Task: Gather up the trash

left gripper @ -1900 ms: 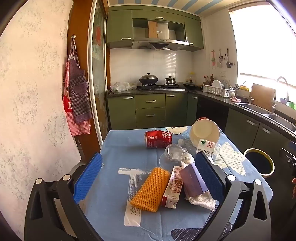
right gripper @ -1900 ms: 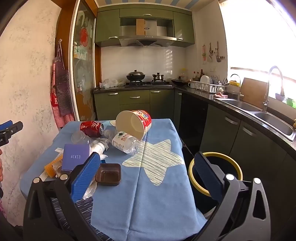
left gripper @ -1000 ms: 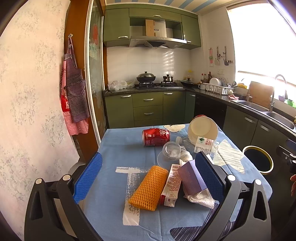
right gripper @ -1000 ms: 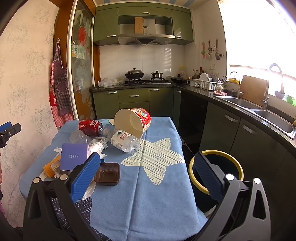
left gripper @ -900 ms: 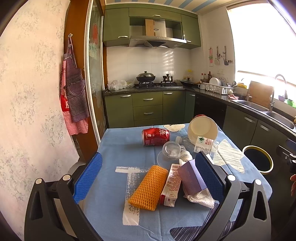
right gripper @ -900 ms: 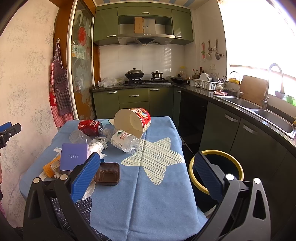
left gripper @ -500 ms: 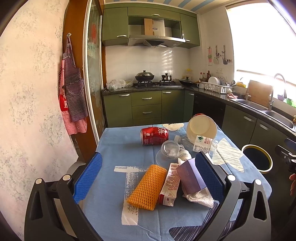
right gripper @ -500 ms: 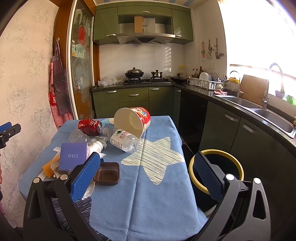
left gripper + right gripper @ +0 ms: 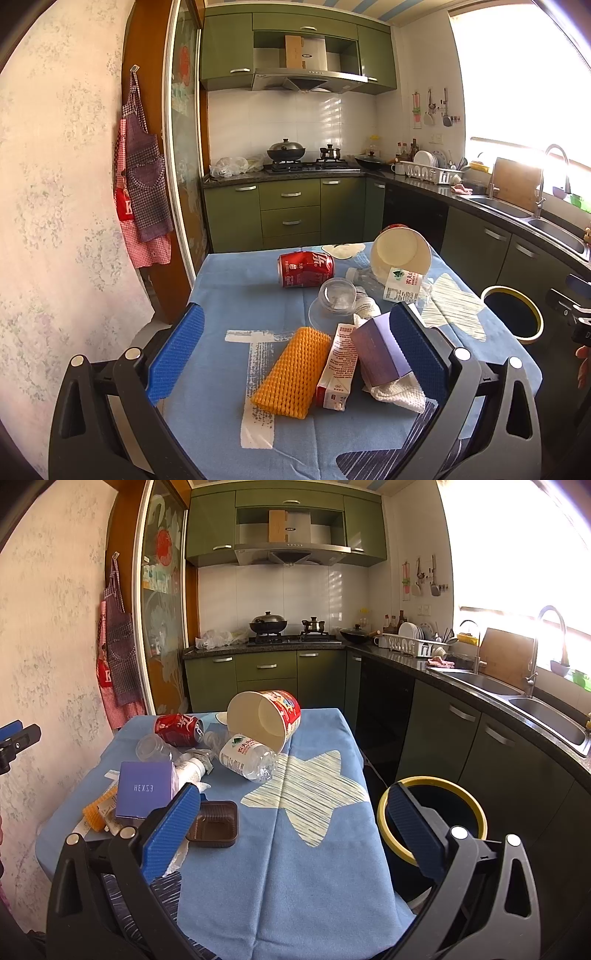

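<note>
Matt cloth tablecloth (image 9: 295, 867), glossy metal can (image 9: 306, 268).

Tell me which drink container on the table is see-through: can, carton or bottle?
The plastic water bottle, lying on its side against the paper bucket's mouth. Its crumpled body is clear; the red can and the small carton are opaque.

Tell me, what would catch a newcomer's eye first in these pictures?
Probably the litter on the blue tablecloth: a tipped paper bucket leaning over a crushed water bottle, with a red soda can on its side nearby. Next, the yellow-rimmed bin on the floor beside the table.
</note>
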### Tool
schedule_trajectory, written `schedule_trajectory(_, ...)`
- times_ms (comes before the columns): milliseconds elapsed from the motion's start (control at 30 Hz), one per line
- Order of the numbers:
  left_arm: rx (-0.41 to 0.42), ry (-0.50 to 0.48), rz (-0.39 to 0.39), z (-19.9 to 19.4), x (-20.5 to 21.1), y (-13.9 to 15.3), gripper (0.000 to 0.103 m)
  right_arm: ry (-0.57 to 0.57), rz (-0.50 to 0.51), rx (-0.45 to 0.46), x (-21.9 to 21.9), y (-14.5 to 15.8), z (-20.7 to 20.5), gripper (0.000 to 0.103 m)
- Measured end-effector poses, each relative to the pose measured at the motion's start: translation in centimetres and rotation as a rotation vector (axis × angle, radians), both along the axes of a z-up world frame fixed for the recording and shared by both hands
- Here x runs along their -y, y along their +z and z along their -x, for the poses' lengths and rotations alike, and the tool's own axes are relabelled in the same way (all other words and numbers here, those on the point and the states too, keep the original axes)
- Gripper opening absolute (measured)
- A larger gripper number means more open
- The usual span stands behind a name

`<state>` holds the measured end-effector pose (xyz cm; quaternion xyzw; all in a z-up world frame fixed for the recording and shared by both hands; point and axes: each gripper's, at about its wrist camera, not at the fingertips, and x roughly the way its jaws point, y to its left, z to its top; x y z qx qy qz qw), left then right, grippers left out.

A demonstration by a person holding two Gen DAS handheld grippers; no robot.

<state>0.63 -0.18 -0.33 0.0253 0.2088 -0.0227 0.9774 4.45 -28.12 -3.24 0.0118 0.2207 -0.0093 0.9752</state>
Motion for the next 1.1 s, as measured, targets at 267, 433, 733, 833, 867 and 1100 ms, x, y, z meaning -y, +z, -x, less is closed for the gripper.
schedule_trajectory(267,-0.001,-0.004,-0.004,-0.16,0.1,-0.01,0.099,-0.001,-0.001,-0.001,-0.04,-0.15,-0.14,0.097)
schedule_trajectory(433,-0.001,-0.007,-0.006,-0.21,0.19,-0.02,0.099,-0.001,-0.001,-0.002,-0.01,-0.15,-0.17,0.097)
schedule_trajectory(733,-0.001,-0.011,-0.011,-0.28,0.44,-0.17,0.099,-0.002,0.0,-0.004,0.02,0.06,-0.23,0.097)
schedule_trajectory(833,-0.003,-0.011,-0.011,-0.28,0.45,-0.17,0.099,-0.004,0.0,-0.007,0.1,0.01,-0.3,0.097)
schedule_trajectory(867,-0.003,-0.011,-0.011,-0.28,0.45,-0.16,0.099,-0.005,0.0,-0.007,0.11,0.11,-0.32,0.097)
schedule_trajectory(1100,-0.002,-0.011,-0.011,-0.27,0.45,-0.18,0.099,-0.003,-0.002,-0.009,0.22,0.0,-0.35,0.097)
